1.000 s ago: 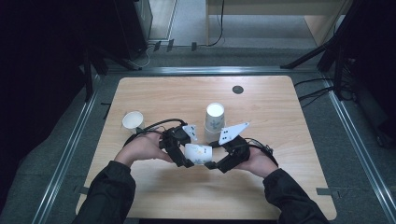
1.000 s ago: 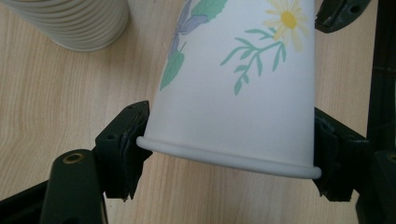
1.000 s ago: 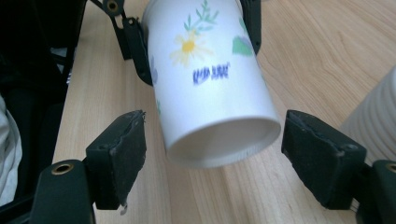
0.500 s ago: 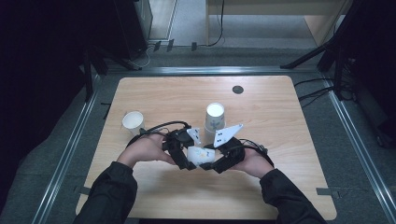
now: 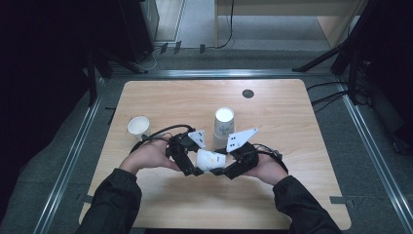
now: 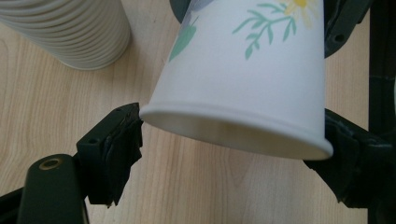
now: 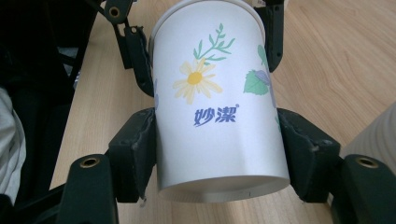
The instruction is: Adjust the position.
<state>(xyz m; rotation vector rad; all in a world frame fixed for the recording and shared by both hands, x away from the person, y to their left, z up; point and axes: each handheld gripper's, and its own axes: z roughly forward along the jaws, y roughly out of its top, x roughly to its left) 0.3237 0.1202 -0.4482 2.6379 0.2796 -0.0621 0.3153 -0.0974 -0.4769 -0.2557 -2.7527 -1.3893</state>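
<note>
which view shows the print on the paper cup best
The right gripper view: the paper cup faces the camera with its daisy, leaves and blue lettering sharp. The left gripper view shows mostly the rim and a strip of leaf print. In the high view the cup is small between both grippers, its print barely legible.

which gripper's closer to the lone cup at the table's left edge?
Left. The left gripper sits right of and nearer the person than the lone cup. The right gripper lies farther right, its fingers clamping the flowered cup.
</note>
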